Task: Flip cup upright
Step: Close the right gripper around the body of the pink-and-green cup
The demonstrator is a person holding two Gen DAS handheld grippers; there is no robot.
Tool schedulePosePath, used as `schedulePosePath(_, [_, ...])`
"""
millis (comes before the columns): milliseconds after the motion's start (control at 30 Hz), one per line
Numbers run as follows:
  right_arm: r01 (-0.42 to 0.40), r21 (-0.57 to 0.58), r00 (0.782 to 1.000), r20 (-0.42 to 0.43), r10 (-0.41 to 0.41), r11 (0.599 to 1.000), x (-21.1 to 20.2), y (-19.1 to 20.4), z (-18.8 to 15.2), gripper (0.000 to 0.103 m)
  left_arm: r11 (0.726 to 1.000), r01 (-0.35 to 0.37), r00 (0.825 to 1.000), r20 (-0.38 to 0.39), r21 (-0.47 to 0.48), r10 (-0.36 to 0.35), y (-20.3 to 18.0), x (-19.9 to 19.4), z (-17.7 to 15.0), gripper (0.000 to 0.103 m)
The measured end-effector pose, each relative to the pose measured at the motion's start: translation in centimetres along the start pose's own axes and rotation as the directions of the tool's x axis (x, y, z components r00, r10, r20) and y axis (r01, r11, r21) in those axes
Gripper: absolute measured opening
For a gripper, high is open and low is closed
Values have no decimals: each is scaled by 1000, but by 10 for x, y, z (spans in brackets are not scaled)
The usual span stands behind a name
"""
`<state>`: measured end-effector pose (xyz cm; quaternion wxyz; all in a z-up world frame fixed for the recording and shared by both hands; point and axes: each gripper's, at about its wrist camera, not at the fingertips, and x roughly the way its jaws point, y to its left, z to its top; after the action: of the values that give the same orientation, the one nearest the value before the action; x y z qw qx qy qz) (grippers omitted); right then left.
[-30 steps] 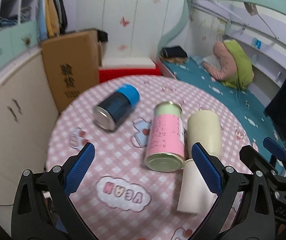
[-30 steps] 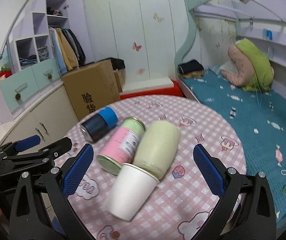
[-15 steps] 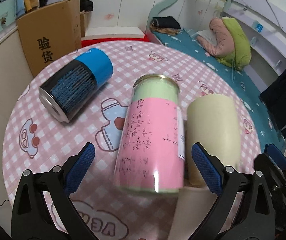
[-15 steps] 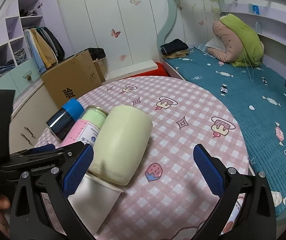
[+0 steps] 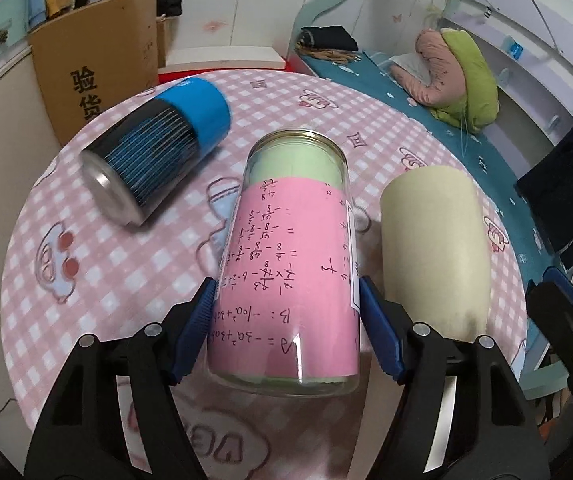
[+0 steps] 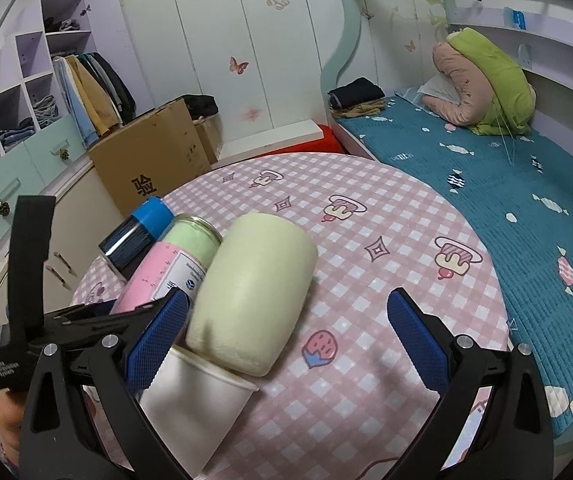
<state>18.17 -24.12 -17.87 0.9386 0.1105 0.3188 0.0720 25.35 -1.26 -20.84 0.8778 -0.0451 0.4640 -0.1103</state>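
While all four vessels lay sideways on checked table (image 5: 134, 280), nothing stood upright yet. Left gripper (image 5: 286, 324) clamped on pink-sleeved clear jar (image 5: 290, 264) between its pads; lift and turn remained. Right gripper (image 6: 286, 336) gaped around matte cream cup (image 6: 252, 292), paper cup (image 6: 194, 404) just below. Ribbed blue can (image 5: 154, 156) ahead-left.

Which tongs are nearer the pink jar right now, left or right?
Left. The left tongs straddle the pink jar, a pad against each side. The right tongs sit open around the pale green cup next to it.
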Motion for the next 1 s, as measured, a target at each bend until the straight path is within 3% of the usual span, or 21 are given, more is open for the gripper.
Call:
schedulePosePath(533, [-41, -88, 998, -41, 37, 995, -15, 56, -24, 96, 996, -54, 999, -4, -65, 54, 46, -56, -51, 71])
schedulePosePath(667, [-41, -102, 998, -55, 35, 994, -16, 66, -29, 96, 996, -48, 999, -4, -76, 48, 51, -57, -56, 76])
schedulePosePath(700, [-40, -106, 998, -56, 35, 994, -16, 69, -30, 96, 996, -50, 999, 5, -80, 50, 52, -60, -57, 84])
schedulePosePath(767, [-39, -107, 998, -61, 33, 994, -17, 73, -31, 96, 995, -40, 999, 30, -86, 43, 52, -68, -58, 89])
schedulePosePath(900, [-56, -102, 997, -54, 50, 993, -21, 81, -28, 96, 994, -43, 995, 82, -96, 51, 57, -89, -60, 91])
schedulePosePath(1000, [-74, -105, 996, -59, 68, 992, -20, 90, -23, 96, 991, -83, 988, 121, -107, 96, 67, -105, -62, 91])
